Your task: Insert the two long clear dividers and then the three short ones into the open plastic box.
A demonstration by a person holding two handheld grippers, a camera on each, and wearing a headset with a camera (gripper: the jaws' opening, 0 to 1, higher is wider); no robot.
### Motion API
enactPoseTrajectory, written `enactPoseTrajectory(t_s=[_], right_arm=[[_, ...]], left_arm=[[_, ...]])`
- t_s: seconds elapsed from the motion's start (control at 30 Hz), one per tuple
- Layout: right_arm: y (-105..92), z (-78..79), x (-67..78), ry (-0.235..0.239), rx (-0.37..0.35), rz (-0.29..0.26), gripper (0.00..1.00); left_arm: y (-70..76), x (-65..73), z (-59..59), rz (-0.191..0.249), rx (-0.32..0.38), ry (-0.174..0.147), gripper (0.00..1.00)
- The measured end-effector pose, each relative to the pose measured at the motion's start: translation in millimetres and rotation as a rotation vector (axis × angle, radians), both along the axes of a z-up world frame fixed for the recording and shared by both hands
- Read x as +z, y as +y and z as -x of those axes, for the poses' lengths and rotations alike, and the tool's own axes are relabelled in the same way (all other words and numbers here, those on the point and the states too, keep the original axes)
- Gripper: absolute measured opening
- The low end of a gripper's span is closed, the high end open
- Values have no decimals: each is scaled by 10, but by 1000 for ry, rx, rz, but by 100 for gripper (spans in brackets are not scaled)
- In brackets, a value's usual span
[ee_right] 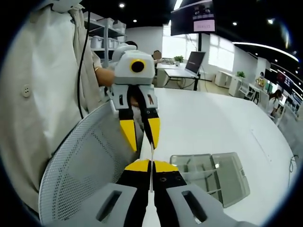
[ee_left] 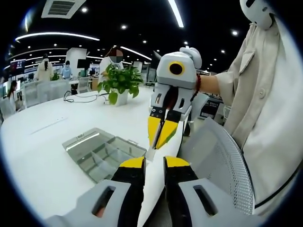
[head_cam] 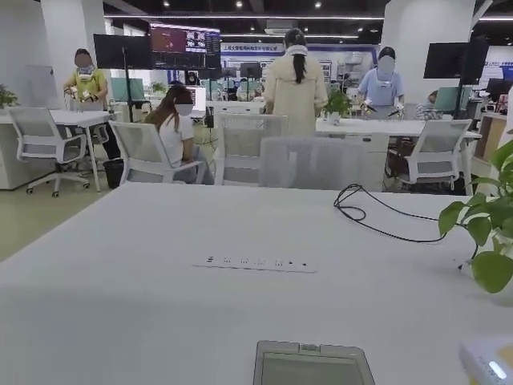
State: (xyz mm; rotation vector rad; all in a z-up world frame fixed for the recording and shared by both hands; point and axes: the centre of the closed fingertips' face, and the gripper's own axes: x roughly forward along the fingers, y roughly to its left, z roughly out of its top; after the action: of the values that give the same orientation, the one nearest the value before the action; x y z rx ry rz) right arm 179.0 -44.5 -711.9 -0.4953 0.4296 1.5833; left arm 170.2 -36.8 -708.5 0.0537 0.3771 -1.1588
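Above the bench edge, the right yellow-tipped gripper (ee_right: pixel 151 165) is clenched on a thin clear plastic divider (ee_right: pixel 151 152), the left yellow-tipped gripper (ee_left: pixel 155 163) facing it with jaws parted, near the open clear plastic box (ee_left: pixel 102 153) on the white table (ee_left: pixel 33 156).

one open plastic box (head_cam: pixel 313 346), one clear divider (ee_right: pixel 151 152), two grippers: left gripper (ee_left: pixel 155 162) and right gripper (ee_left: pixel 157 144). one power strip (head_cam: pixel 255 263), one black cable (head_cam: pixel 377 220), one potted plant (ee_left: pixel 116 81), five office chairs (head_cam: pixel 148 152) beyond the table, four people (head_cam: pixel 296 84) clearly seen behind.

L tool (ee_left: pixel 154 162) jaws apart, R tool (ee_right: pixel 151 165) jaws tight on clear divider (ee_left: pixel 150 154), tip-to-tip.
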Motion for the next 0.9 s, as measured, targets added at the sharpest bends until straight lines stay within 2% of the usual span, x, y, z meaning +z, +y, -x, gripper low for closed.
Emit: enactPoseTrajectory(t_s=[0.3, 0.37, 0.47, 0.6, 0.73, 0.9], right_arm=[[-60, -375, -9, -55, -118, 2, 2], [-78, -482, -15, -85, -158, 8, 2], [-121, -595, -69, -97, -200, 37, 2], [-162, -701, -132, -91, -232, 51, 2], [-184, -773, -199, -94, -246, 70, 2], [-211, -868, -287, -76, -282, 83, 2]], left_arm=[[57, -16, -135, 22, 84, -1, 30], [70, -40, -153, 19, 96, 6, 32], [91, -71, -187, 19, 119, 11, 36], [108, -92, -225, 30, 146, 16, 43], [127, -143, -273, 27, 174, 23, 49], [147, -182, -319, 22, 207, 27, 59]])
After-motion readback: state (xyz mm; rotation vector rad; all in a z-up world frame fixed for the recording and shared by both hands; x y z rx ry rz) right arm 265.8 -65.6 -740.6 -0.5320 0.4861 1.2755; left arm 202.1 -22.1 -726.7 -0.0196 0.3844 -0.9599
